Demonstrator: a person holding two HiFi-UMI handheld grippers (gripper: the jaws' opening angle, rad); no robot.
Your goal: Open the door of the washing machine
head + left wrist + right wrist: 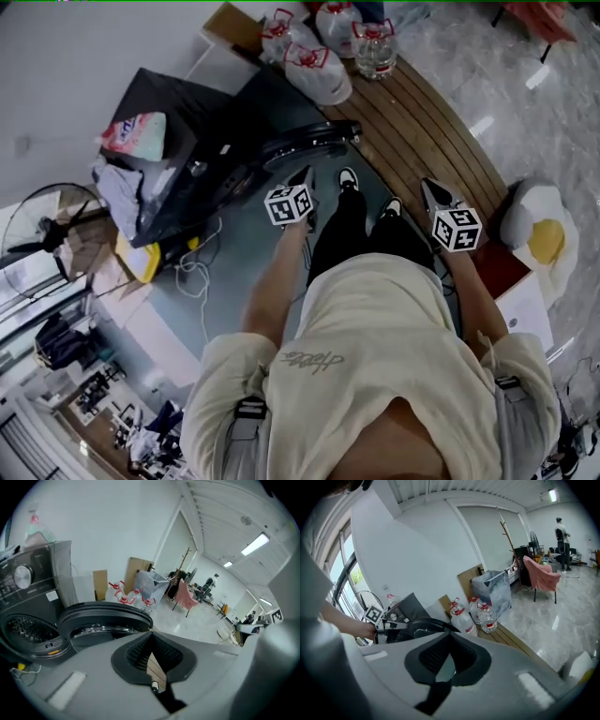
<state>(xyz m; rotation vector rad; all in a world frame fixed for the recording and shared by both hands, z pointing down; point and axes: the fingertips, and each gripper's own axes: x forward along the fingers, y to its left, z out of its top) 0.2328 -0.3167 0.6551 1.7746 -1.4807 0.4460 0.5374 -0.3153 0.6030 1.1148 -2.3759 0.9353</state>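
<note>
The person wears a cream short-sleeved T-shirt (394, 319) with a script print low on the back, black trousers (352, 230) and black-and-white shoes (348, 177). Grey straps (240, 445) with black buckles (247, 409) run over both shoulders. The left tool (302, 178) and the right tool (427, 187) each have a pale grey shell, black ribbed pads (136, 653) and a white cube (289, 204) with black square markers.

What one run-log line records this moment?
washing machine door: open | left gripper: shut, empty | right gripper: shut, empty
</note>
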